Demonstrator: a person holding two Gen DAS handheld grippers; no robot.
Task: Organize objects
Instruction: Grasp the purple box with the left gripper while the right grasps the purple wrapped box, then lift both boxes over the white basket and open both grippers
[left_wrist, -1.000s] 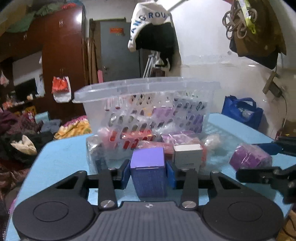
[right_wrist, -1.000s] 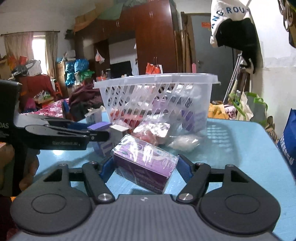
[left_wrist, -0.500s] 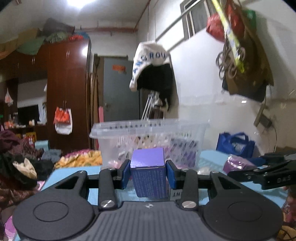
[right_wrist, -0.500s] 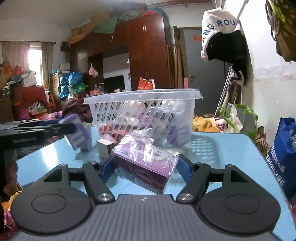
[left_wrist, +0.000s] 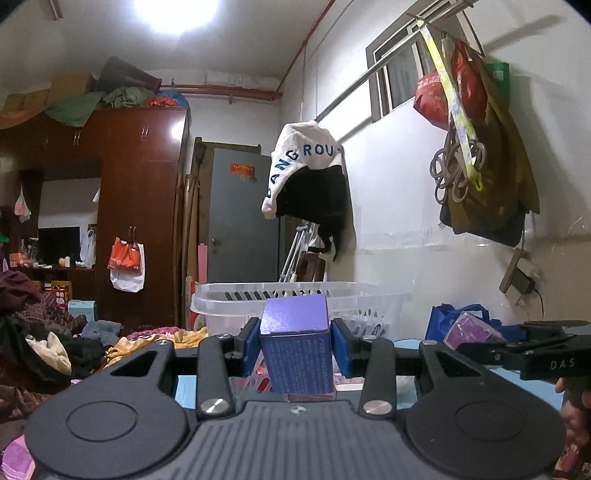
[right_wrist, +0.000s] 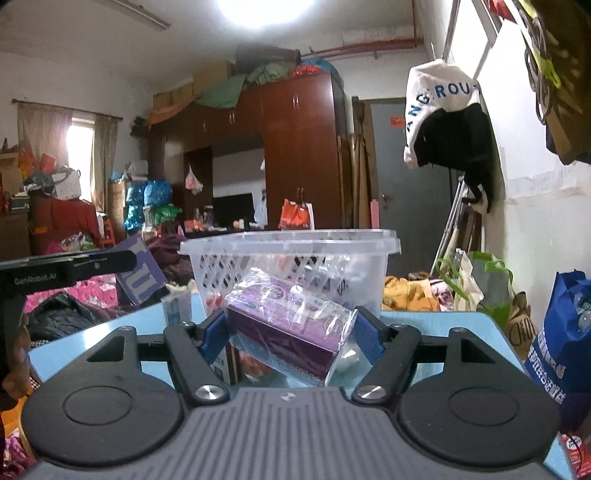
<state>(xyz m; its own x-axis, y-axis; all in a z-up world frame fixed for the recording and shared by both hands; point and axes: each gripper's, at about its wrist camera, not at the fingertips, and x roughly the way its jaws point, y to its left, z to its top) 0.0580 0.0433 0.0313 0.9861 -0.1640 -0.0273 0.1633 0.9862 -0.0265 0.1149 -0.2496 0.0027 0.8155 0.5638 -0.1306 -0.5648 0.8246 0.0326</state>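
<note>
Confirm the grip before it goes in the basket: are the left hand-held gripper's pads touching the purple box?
Touching. The left wrist view shows both blue pads pressed flat against the purple box sides, no gap.

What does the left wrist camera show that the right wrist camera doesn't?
Only the left wrist view shows the high window and the power adapter on the wall. Only the right wrist view shows the curtained window and the small white box on the table. Both show the clear basket, the blue box clamped in the left hand-held gripper, and the wrapped purple box clamped in the right hand-held gripper.
</note>
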